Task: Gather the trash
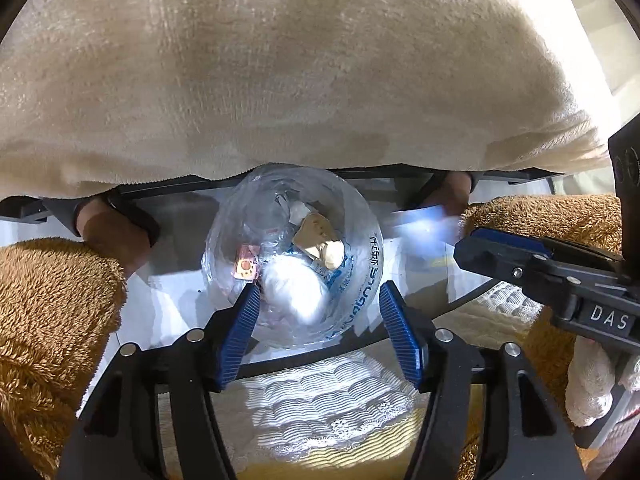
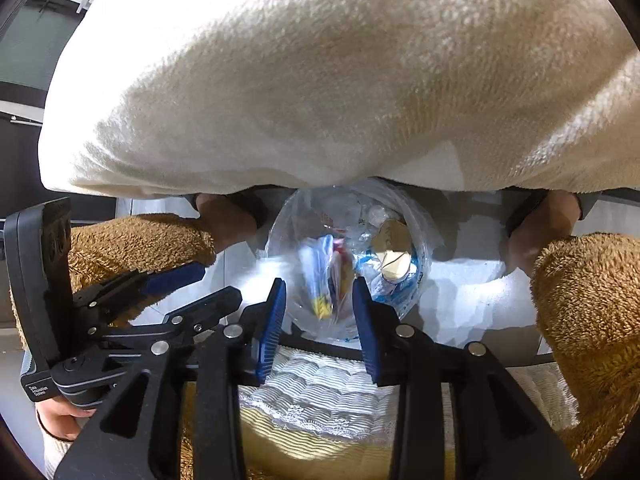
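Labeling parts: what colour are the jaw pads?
Blue, ribbed pads on black jaws. Clearest in the left wrist view.

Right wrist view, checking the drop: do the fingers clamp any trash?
No, the right gripper's blue ribbed fingers stand apart, empty, above the clear plastic trash bag.

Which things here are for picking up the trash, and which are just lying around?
For the job: clear trash bag, tan crumpled paper, white wad, left gripper, right gripper.
Just there: cream fleece, brown fluffy fabric, white lace cloth.
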Motion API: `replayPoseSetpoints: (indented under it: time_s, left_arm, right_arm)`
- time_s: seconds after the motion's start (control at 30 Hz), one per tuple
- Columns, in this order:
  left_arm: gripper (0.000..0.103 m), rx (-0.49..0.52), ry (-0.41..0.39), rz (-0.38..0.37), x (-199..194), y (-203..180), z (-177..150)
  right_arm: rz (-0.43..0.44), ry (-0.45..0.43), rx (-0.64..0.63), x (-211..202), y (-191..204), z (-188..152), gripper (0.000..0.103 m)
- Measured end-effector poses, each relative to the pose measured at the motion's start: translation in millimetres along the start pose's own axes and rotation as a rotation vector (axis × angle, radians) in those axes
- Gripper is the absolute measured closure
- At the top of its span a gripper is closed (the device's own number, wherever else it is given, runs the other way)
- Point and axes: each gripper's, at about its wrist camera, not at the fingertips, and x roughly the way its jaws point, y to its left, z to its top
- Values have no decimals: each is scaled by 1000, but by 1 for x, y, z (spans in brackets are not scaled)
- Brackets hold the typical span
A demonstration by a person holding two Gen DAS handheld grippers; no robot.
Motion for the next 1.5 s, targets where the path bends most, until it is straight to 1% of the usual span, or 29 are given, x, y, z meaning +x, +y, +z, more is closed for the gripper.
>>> replayPoseSetpoints:
  time_s: [0.03, 0.23, 0.27, 0.33, 0.4, 0.47, 0.53, 0.57, 0.67, 0.73, 0.77, 0.83, 0.87, 0.9, 1.03, 1.2, 1.23, 1.27, 1.33, 1.4, 1.5]
  left_arm:
    - [42, 0, -5, 3, -1, 0, 0]
    - [41, 19, -35, 10, -10, -6, 0]
    - [38, 26, -45, 15, -12, -7, 0]
    - [32, 40, -79, 18, -20, -11, -1]
    - [32, 50, -115, 4, -29, -11, -2]
    - [32, 60, -158, -31, -39, -13, -3]
    - [32, 67, -198, -38, -48, -12, -2]
    - [32, 68, -217, -37, -52, -12, -2]
    - [32, 72, -271, -62, -63, -13, -2]
    - [32, 87, -325, -75, -74, -15, -2]
    - [32, 102, -358, -70, -80, -16, -4]
    - [32, 145, -442, -37, -93, -26, -9]
    - [32, 166, -476, -17, -99, -30, -11]
    - [32, 181, -507, -4, -104, -33, -13]
    - [32, 213, -600, 4, -119, -38, -17]
    - [31, 244, -722, 22, -140, -44, -25]
    - [31, 247, -741, 32, -143, -45, -27]
    - [28, 248, -755, 34, -145, -46, -27]
    - [25, 247, -788, 29, -150, -46, -31]
    - [25, 247, -814, 28, -154, -47, -33]
    - [25, 241, -852, 24, -162, -45, -37]
  right_arm:
    - [1, -2, 3, -1, 0, 0, 63]
    - [-1, -34, 0, -7, 3, 1, 62]
    - [-5, -46, -6, -10, 3, 0, 62]
    - [-15, -78, -24, -15, 8, -2, 62]
    - [-22, -115, -46, -23, 13, -4, 62]
    - [-32, -141, -64, -29, 16, -6, 61]
    - [-31, -164, -73, -34, 18, -9, 61]
    - [-44, -181, -84, -37, 19, -10, 61]
    - [-76, -265, -131, -52, 27, -15, 61]
    - [-103, -341, -173, -65, 34, -21, 61]
    - [-117, -382, -195, -71, 38, -25, 61]
    - [-163, -473, -231, -83, 45, -33, 61]
    - [-182, -517, -247, -89, 48, -37, 57]
    - [-187, -558, -265, -95, 51, -41, 50]
    - [-220, -682, -324, -111, 60, -53, 49]
    - [-267, -803, -349, -129, 62, -59, 49]
    - [-272, -821, -351, -132, 63, -60, 49]
    - [-280, -840, -351, -135, 62, -60, 49]
    - [-282, -863, -351, -142, 60, -60, 49]
    - [-277, -878, -348, -145, 58, -61, 48]
    - [-266, -896, -355, -147, 59, -63, 44]
